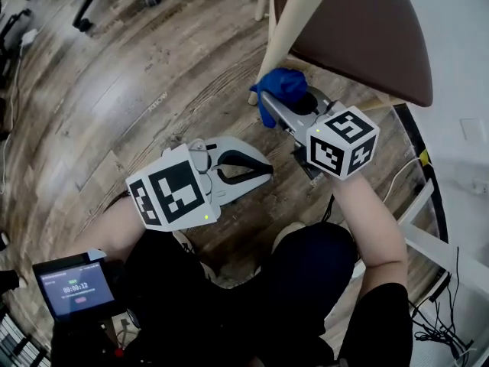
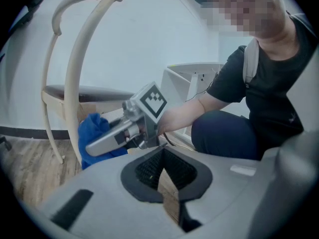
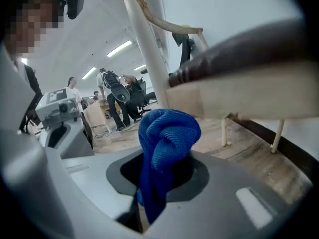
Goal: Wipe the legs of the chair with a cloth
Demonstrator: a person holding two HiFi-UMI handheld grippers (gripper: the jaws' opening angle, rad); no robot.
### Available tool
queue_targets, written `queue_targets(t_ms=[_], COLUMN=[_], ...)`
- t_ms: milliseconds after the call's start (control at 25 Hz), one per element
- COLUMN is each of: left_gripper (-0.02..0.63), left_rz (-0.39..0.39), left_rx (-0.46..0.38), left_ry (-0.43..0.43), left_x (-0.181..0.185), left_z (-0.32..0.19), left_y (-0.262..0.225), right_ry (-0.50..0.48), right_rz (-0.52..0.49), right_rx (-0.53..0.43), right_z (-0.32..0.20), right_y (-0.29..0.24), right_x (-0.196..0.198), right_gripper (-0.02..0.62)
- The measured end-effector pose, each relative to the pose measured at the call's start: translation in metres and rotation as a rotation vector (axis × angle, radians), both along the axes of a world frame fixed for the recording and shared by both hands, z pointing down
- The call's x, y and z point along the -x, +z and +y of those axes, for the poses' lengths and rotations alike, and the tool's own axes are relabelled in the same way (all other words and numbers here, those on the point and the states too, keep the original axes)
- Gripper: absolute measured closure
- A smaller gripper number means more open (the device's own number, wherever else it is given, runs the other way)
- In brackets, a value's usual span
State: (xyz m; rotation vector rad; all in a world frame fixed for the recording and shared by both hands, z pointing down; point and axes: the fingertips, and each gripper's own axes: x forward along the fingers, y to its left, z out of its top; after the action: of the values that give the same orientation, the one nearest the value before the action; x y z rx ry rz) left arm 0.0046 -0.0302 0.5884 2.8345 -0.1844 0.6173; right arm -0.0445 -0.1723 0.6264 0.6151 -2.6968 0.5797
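A small lit screen (image 1: 76, 289) is seen nearest, well back from the pale wooden chair leg (image 1: 294, 21), at the person's side. Ahead of it, the left gripper (image 1: 267, 168) is held over the wood floor (image 1: 114, 90), short of the leg – its jaws are brought together at the tips and nothing is held between them. Closer to the leg, the right gripper (image 1: 269, 115) is clamped on a bunched blue cloth (image 1: 283, 86), which is held against the lower part of the leg, so far as can be told. Above and beyond the leg, the dark brown seat (image 1: 359, 29) is shown – and far behind the leg, standing people (image 3: 112, 103) are made out.
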Motion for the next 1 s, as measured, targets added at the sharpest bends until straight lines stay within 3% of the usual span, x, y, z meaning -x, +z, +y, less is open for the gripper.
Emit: queue_targets(t_ms=[320, 720, 1000], left_gripper=[0.607, 0.607, 0.607], left_rz=[0.006, -0.012, -0.047], left_rx=[0.015, 0.095, 0.131], left_ry=[-0.014, -0.118, -0.181], left_x=[0.006, 0.040, 0.065], left_z=[0.001, -0.003, -0.003], left_y=[-0.002, 0.014, 0.031], right_ry=[-0.026, -0.072, -0.034], right_rz=[0.088, 0.318, 0.324], right_rx=[0.133, 0.282, 0.338], right_z=[0.000, 0.001, -0.005], right_y=[0.113, 0.276, 0.312], right_x=[0.001, 0.004, 0.001], right_gripper=[0.512, 0.512, 0.511])
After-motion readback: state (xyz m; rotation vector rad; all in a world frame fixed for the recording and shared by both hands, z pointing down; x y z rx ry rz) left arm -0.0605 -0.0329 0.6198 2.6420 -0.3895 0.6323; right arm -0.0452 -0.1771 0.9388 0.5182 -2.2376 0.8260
